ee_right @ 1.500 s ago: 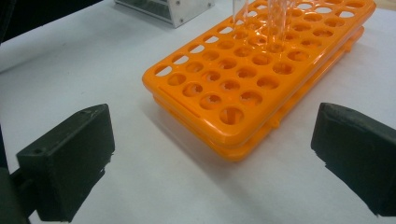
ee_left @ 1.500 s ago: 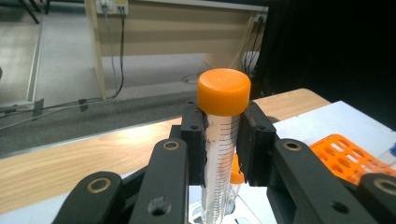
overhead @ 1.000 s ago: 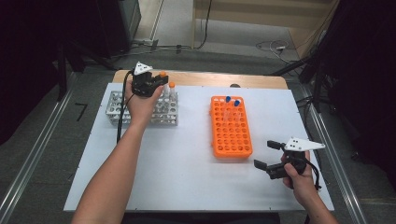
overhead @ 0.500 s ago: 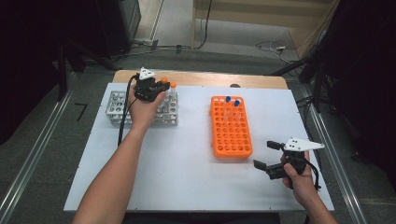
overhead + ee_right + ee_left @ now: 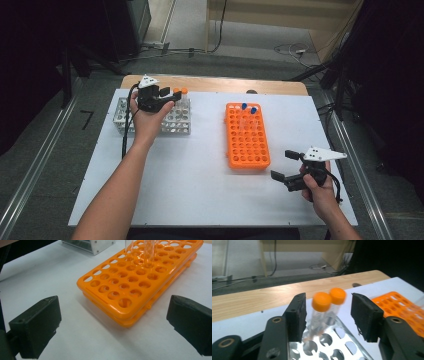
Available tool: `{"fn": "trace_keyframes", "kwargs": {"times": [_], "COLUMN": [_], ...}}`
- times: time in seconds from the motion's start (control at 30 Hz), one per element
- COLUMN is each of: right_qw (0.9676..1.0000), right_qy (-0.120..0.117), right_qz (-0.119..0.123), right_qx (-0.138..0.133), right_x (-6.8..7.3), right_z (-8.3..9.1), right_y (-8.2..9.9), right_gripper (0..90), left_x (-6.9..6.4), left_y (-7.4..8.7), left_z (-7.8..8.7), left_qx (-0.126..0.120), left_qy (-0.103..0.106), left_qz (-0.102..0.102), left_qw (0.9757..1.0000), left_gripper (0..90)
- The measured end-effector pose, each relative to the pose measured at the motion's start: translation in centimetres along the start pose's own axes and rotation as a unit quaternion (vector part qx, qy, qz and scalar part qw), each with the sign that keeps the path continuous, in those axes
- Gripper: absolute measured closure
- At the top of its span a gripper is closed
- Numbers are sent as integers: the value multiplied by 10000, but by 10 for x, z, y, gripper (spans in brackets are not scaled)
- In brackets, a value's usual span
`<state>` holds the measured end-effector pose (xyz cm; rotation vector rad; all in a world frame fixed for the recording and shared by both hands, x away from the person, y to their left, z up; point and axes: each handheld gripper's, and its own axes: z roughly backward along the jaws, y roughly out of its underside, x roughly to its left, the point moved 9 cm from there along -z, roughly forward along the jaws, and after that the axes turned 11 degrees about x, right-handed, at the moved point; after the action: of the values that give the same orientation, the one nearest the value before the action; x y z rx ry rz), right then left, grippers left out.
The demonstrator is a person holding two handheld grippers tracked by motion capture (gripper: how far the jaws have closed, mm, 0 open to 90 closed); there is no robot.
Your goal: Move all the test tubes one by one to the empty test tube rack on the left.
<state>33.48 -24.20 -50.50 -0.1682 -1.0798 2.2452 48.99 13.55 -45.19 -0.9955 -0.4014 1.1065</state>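
Two clear tubes with orange caps (image 5: 321,301) (image 5: 337,295) stand in the far corner of the metal rack (image 5: 342,350); the nearer one leans and is blurred. My left gripper (image 5: 329,315) straddles them. Its jaws have just been opening and now stand apart, with gaps on both sides of the tubes. From above, the left gripper (image 5: 175,96) hovers over the metal rack (image 5: 122,117). The right gripper (image 5: 285,165) rests open and empty on the table, just right of the orange rack (image 5: 247,145). Two blue-capped tubes (image 5: 244,106) stand at that rack's far end.
The right gripper view looks along the white table (image 5: 75,335) at the orange rack (image 5: 140,277), with clear tube bodies (image 5: 150,250) at its far end and the metal rack (image 5: 92,245) beyond. A wooden strip (image 5: 215,84) runs along the table's far edge.
The left gripper's jaws have opened off the orange-capped tube, which now stands in the metal rack. The left hand shifted slightly. The right hand has not moved.
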Motion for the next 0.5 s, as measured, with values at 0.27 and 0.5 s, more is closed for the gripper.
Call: {"fn": "trace_keyframes", "kwargs": {"times": [0.27,0.5], "right_qw": [9998,9995], "right_qy": [117,81], "right_qz": [-89,-171], "right_qx": [-133,-235], "right_x": [-3,-6], "right_z": [1,-2], "right_y": [-9,-22], "right_gripper": [0,0], "left_x": [-28,-53], "left_y": [16,32], "left_z": [24,44], "left_qx": [-10,-96], "left_qy": [276,543], "left_qz": [-214,-339], "left_qw": [9994,9979], "left_gripper": [144,17]}}
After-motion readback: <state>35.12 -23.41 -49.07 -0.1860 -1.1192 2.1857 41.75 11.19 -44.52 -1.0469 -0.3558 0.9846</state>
